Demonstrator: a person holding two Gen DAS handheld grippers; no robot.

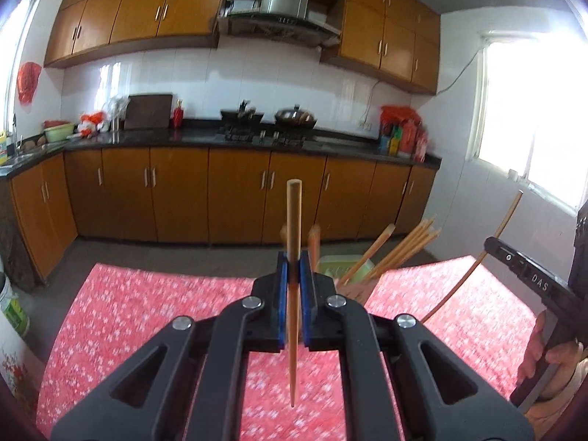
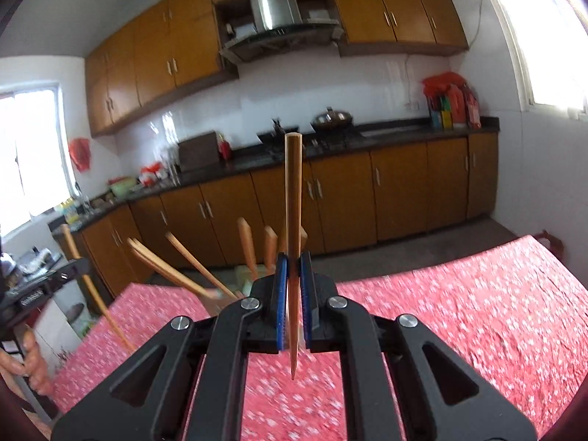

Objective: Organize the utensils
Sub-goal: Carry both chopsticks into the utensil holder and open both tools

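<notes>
My left gripper is shut on a wooden chopstick that stands upright between its blue pads, thin tip pointing down toward the table. My right gripper is likewise shut on a second chopstick, also upright. Behind both grippers a pale green holder sits on the red flowered tablecloth with several chopsticks leaning out of it; in the right wrist view those chopsticks splay leftward. The right gripper's body and its chopstick show at the right edge.
A person's hand holds the right gripper handle; another hand holds the left one. Beyond the table stand orange kitchen cabinets, a dark counter with woks and bottles. A white bucket stands left of the table.
</notes>
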